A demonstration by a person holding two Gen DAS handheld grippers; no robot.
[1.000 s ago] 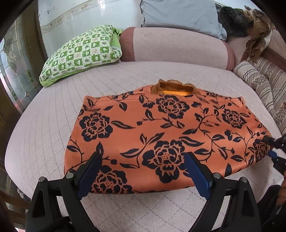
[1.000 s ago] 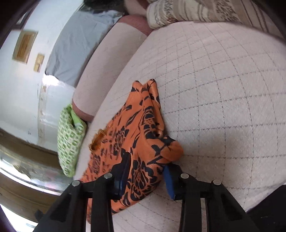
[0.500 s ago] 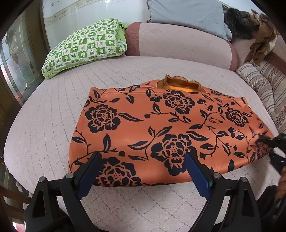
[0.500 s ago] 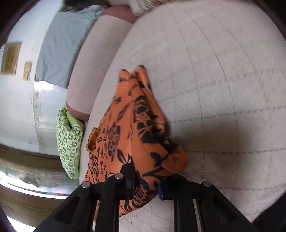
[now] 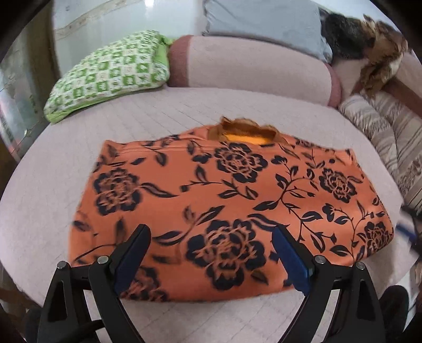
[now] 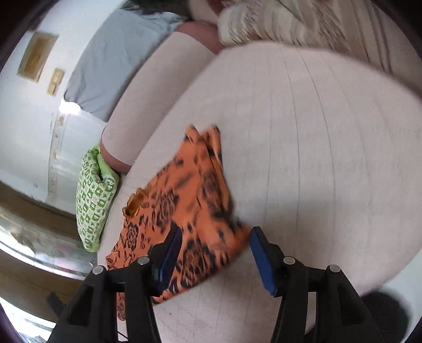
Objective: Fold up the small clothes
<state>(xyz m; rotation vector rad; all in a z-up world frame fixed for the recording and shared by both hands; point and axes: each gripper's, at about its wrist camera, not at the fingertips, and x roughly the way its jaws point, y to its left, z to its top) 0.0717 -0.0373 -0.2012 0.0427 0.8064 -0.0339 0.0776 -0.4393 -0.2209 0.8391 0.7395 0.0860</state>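
Observation:
An orange garment (image 5: 226, 200) with black flowers lies flat and folded on the pale quilted bed (image 5: 52, 168), its collar at the far edge. My left gripper (image 5: 211, 245) is open and empty, hovering over the garment's near edge. My right gripper (image 6: 215, 246) is open at the garment's right corner (image 6: 211, 237), and the cloth lies loose between its jaws. The garment shows in the right wrist view (image 6: 184, 205) stretching away to the left. The right gripper appears blurred at the right edge of the left wrist view (image 5: 411, 229).
A green-and-white pillow (image 5: 108, 74) lies at the bed's far left. A pink bolster (image 5: 253, 68) and a grey pillow (image 5: 263, 18) sit behind the garment. Striped bedding (image 5: 390, 132) and a brown furry item (image 5: 374, 60) are at the right.
My right gripper was shut on the garment's right corner and has now opened, dropping the cloth. My left gripper has moved forward over the garment's near edge.

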